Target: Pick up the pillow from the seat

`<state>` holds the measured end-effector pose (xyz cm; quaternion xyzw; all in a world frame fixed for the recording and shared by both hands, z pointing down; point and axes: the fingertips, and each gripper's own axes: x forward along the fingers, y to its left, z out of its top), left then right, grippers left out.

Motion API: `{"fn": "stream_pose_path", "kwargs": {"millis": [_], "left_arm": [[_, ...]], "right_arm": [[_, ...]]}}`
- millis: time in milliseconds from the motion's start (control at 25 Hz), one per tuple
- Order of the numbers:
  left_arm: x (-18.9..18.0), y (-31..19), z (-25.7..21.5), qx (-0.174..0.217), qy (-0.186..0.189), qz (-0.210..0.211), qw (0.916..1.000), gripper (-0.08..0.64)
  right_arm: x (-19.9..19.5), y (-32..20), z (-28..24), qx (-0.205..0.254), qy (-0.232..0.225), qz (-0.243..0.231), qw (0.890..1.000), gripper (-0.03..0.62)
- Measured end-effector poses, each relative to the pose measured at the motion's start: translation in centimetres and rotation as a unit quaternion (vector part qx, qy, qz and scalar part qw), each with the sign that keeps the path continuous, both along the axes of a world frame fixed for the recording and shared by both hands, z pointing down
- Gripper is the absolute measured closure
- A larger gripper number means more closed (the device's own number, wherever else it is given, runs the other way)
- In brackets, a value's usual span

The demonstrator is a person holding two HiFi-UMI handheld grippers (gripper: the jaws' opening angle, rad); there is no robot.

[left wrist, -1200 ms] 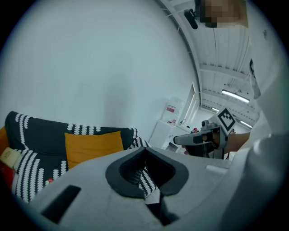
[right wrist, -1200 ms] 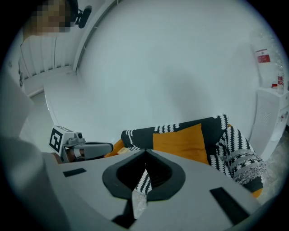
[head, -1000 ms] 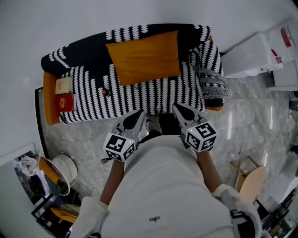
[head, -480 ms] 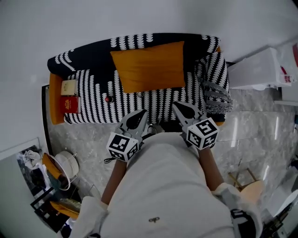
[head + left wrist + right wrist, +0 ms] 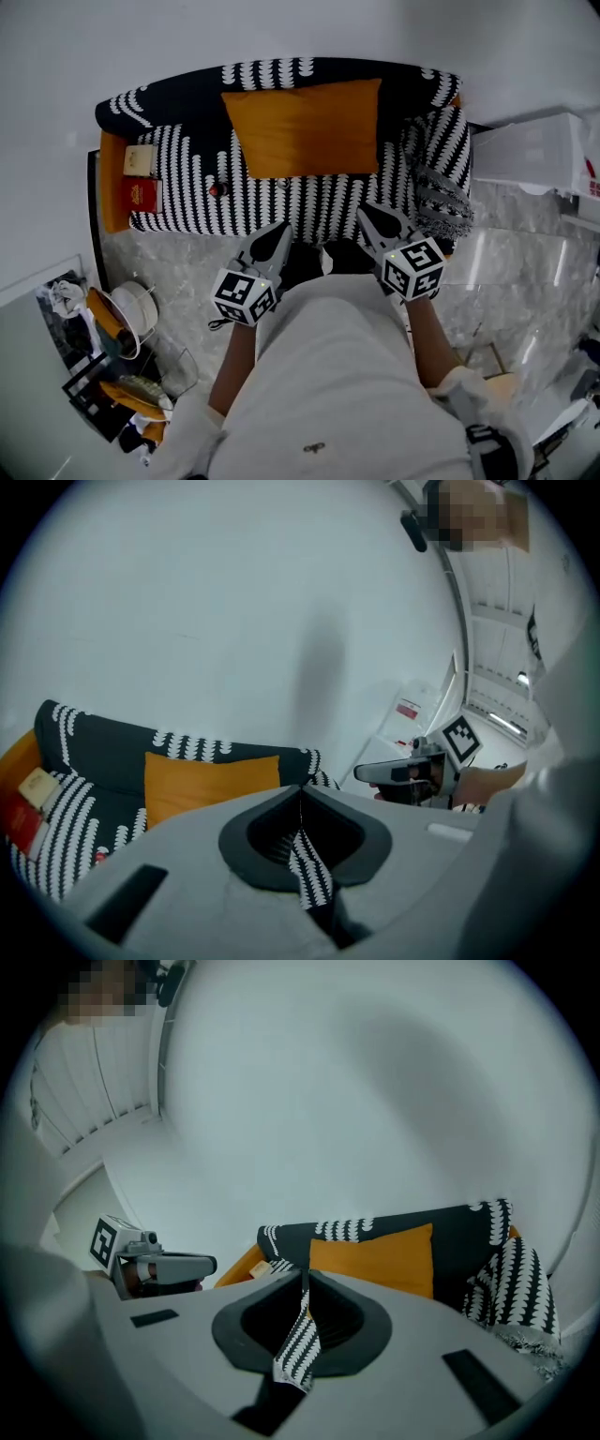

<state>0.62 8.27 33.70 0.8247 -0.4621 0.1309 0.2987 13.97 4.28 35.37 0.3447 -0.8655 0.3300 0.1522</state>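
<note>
Now left gripper [image 5: 282, 230] and right gripper [image 5: 367, 211] hover pinched together, empty, near the orange pillow [image 5: 305, 127] on the sofa [image 5: 187, 192].

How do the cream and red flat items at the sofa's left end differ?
The cream item is pale; the red item is deep red. The cream item lies nearer the backrest, the red item nearer the seat's front edge. Both lie flat, side by side, similar in size.

Head view shifted — sofa [image 5: 328, 197], pillow [image 5: 305, 127] now slightly further right.
</note>
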Motion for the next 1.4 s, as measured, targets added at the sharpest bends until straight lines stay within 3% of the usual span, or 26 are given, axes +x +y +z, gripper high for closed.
{"fn": "stream_pose_path", "kwargs": {"millis": [320,640,880,1160,1400], "left_arm": [[-2.3,-1.8,3.3,-0.035,0.001,-0.028,0.9990,0.548],[-5.4,-3.2,8.0,-0.058,0.032,-0.016,0.9977,0.546],[-9.2,-5.0,12.8,-0.088,0.015,-0.035,0.9954,0.538],[-12.7,-7.1,17.4,-0.123,0.015,-0.068,0.9900,0.483],[-14.0,-8.0,20.4,-0.138,0.010,-0.043,0.9894,0.411]], "right_arm": [[-0.6,-1.8,3.3,-0.022,0.028,-0.009,0.999,0.584],[-1.7,-2.6,8.8,-0.058,0.065,-0.015,0.996,0.583],[-2.0,-3.8,12.2,-0.079,0.116,-0.023,0.990,0.578],[-2.7,-4.8,15.9,-0.102,0.143,-0.026,0.984,0.497],[-2.6,-5.9,19.1,-0.114,0.158,-0.012,0.981,0.434]]}}
